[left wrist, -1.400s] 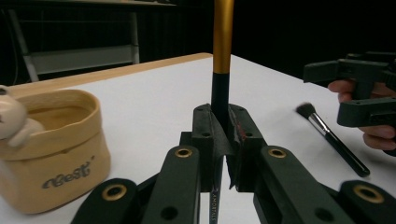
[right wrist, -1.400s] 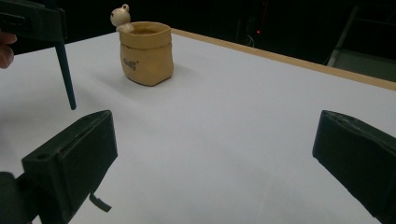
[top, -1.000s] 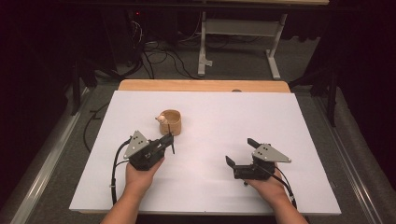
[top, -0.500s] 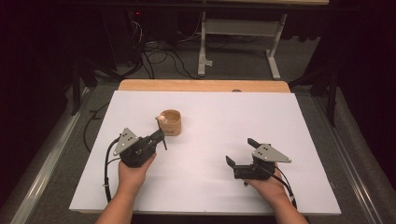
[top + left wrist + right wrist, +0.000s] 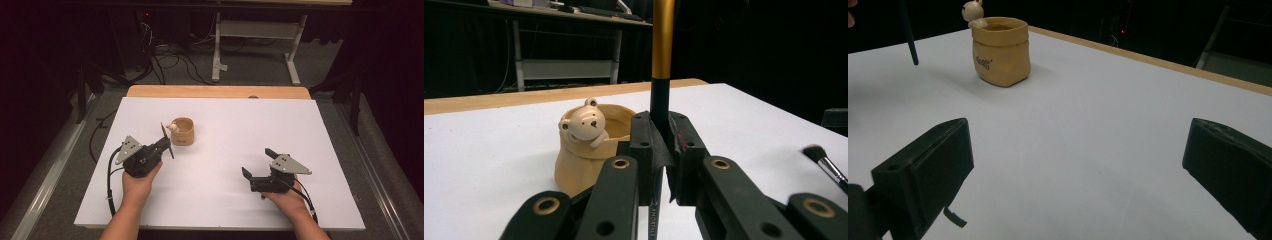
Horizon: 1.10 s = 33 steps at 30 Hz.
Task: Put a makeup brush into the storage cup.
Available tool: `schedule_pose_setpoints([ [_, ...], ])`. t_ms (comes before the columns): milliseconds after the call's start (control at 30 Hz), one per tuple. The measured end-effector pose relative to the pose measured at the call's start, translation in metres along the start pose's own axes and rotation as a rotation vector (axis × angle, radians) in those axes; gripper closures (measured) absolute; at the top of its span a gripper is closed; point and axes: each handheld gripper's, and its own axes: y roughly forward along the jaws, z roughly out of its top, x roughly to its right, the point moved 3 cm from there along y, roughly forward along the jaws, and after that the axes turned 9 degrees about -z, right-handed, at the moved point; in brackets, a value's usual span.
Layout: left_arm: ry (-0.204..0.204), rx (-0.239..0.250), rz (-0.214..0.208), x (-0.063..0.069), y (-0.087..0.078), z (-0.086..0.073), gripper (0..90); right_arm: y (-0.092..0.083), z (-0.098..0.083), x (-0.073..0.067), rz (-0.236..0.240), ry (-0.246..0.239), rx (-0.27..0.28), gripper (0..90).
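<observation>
Leftward since a second ago went my left tongs (image 5: 166, 141), clamped on the brush (image 5: 662, 60) just beside the bear cup (image 5: 182, 131) on the tabletop (image 5: 300, 125); right tongs (image 5: 257, 164) wide, empty. Tilted brush could topple cup.

Only obstacle: bear cup (image 5: 182, 131) just beside left gripper (image 5: 166, 141); rest of table (image 5: 280, 125) open btw hands.
</observation>
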Motion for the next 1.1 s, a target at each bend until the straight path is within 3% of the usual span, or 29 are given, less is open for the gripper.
schedule_pose_setpoints([
  [633, -0.014, 0.014, -0.006, 0.001, 0.0, 0.003, 82.7, 0.0, 0.001, -0.001, 0.001, -0.014, 0.007, 1.1],
  [833, -0.001, 0.004, 0.004, 0.004, 0.008, 0.008, 82.7, -0.001, 0.001, -0.001, -0.001, -0.007, 0.012, 1.1],
  [1100, -0.002, 0.011, 0.02, -0.001, 0.016, 0.02, 82.7, -0.001, 0.001, -0.002, 0.006, -0.018, 0.014, 1.1],
])
